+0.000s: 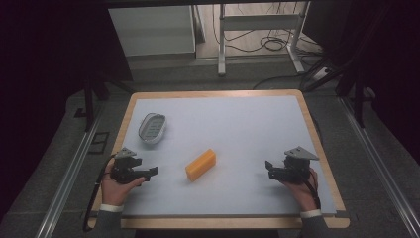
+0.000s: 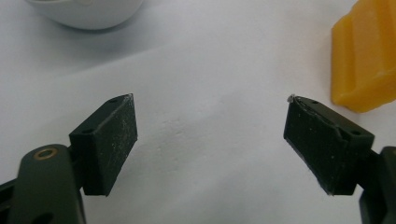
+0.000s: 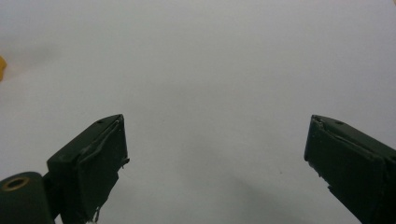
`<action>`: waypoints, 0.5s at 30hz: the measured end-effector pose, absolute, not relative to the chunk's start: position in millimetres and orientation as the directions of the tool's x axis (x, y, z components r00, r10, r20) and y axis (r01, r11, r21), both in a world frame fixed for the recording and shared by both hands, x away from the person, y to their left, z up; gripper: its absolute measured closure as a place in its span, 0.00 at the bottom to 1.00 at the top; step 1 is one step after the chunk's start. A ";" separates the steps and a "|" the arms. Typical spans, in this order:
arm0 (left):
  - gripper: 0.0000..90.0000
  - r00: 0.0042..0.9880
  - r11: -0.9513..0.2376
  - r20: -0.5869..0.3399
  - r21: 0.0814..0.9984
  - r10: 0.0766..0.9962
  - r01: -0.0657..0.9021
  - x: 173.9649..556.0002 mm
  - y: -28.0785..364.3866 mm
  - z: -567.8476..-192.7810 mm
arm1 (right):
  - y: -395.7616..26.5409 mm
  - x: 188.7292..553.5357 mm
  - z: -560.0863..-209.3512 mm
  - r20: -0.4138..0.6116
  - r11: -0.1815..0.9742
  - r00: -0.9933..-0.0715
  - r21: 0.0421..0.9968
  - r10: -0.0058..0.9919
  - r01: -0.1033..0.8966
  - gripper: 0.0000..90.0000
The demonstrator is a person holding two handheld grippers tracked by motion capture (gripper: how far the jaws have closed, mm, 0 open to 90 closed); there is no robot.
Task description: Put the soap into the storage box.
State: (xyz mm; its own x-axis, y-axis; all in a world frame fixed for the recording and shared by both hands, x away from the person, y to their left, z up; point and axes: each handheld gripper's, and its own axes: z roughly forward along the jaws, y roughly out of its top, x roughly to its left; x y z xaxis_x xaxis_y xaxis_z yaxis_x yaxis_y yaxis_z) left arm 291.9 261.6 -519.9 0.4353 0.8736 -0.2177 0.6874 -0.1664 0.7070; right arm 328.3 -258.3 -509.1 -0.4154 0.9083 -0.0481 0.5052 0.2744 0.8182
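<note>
Two forearms enter from the bottom edge of the high view, each hand holding a black two-jaw gripper above a pale grey mat [image 1: 237,124] that covers a wooden table [image 1: 317,144]. At left, the left gripper [image 1: 152,171] points toward the middle of the mat; in the left gripper view its jaws stand spread wide with bare mat between them and nothing gripped. Beyond it, toward the far left of the mat, lies an oval white dish [image 1: 152,128] with a greenish inside, its rounded edge visible at the top of the left gripper view [image 2: 86,11]. Near the centre rests an orange block [image 1: 200,164], long and lying at a slant, apart from both tools; it appears at the upper right of the left gripper view [image 2: 366,56], just beyond one jaw. At right, the right gripper [image 1: 270,166] faces inward, jaws likewise spread and empty in the right gripper view.
</note>
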 end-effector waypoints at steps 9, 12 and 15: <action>0.23 0.442 -0.183 -0.204 0.703 0.874 0.687 286.5 261.8 -517.2 | -260.8 326.8 -506.4 -0.039 0.255 -0.410 0.835 0.911 0.488 0.12; 0.23 0.445 -0.184 -0.204 0.706 0.872 0.684 285.0 261.6 -514.5 | -261.4 327.1 -507.8 -0.031 0.257 -0.418 0.829 0.908 0.497 0.12; 0.23 0.447 -0.189 -0.202 0.703 0.872 0.686 283.7 260.8 -512.6 | -262.2 327.6 -509.7 -0.028 0.262 -0.424 0.821 0.905 0.506 0.12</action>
